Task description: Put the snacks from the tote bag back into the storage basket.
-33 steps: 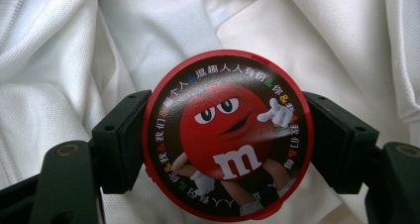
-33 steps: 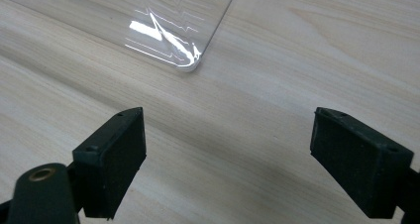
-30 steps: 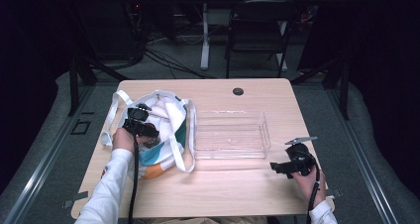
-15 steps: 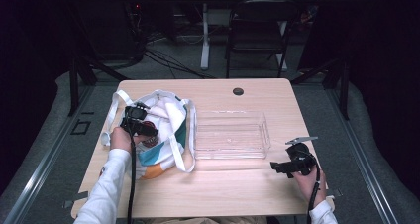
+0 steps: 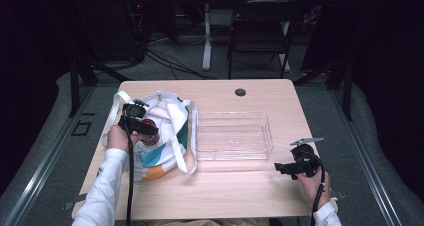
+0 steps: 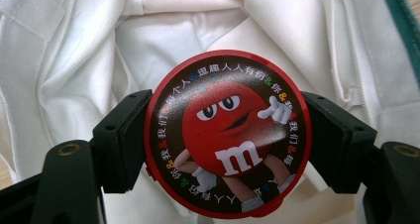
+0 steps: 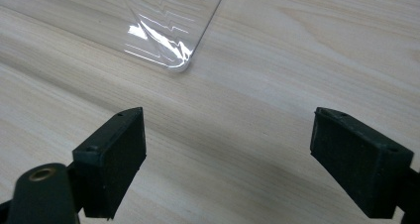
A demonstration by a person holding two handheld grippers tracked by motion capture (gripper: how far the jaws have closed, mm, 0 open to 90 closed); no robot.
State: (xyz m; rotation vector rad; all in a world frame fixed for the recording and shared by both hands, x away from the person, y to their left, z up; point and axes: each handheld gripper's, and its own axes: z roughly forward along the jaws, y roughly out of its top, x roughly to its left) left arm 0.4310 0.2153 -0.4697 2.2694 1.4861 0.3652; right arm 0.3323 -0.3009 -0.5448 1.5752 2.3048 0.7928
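**Candy tin in my left tongs, tray lies to its right**

Far left: white tote bag (image 5: 167, 131) slumped on the bench (image 5: 240, 191), mouth open. My left tongs (image 5: 142, 128) sit over that mouth, clamped on a round red candy tin (image 6: 227, 134). Pads press its rim from either side; printed lid faces the camera, white bag lining behind it. The tin is up in the bag's opening, held off the fabric as far as I can tell.

Centre: clear plastic tray (image 5: 234, 136), nothing in it, just beside the bag's right edge. Long axis runs across the bench, left to right.

Right: my right tongs (image 5: 284, 168) rest low near the bench's front corner, jaws wide apart, nothing between them. One tray corner (image 7: 173, 60) shows ahead of them.

Judgement: the tin most likely goes into the tray. From the left tongs the tray lies to the right; the left hand is nearer and already carries the tin. The move is a sideways carry over the tray's near short wall.
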